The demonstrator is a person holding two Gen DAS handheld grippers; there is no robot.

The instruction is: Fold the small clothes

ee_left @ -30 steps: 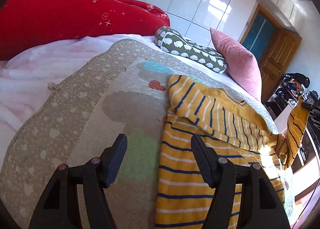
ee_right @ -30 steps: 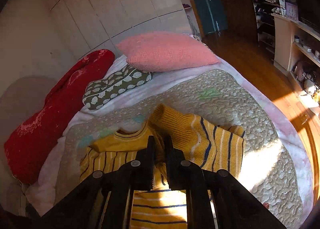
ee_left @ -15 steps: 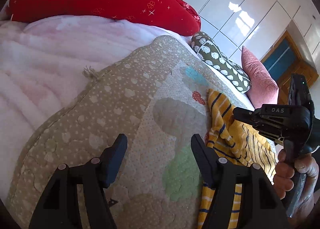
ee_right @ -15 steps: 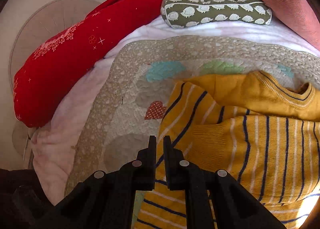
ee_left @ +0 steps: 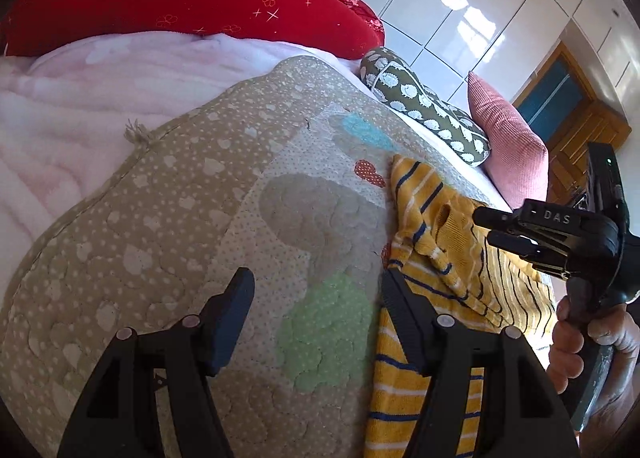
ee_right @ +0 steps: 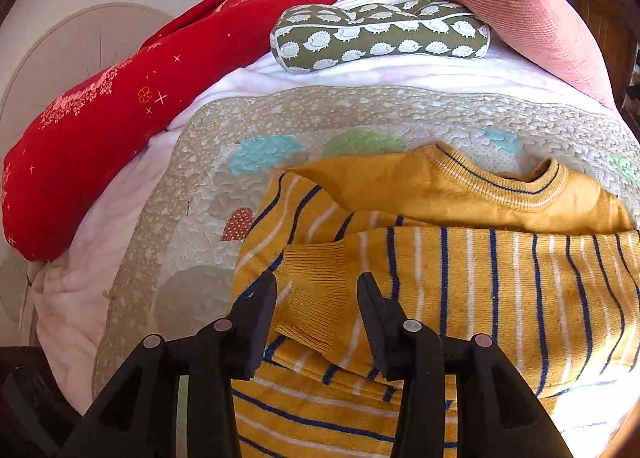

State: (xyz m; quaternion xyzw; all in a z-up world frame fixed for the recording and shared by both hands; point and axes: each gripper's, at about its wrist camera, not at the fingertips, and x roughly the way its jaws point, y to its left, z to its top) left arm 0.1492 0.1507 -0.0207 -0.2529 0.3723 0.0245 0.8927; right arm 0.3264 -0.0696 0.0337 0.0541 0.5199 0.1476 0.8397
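The right gripper (ee_right: 316,298) is opening, dropping the sleeve (ee_right: 440,278) across the sweater (ee_right: 460,190) toward nine o'clock; the left gripper (ee_left: 316,290) stays apart, empty.

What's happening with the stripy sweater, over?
Right gripper opening, sleeve cuff released between its jaws. Left gripper open, empty, over quilt. Yellow sweater sleeve folded across. Nothing blocking.
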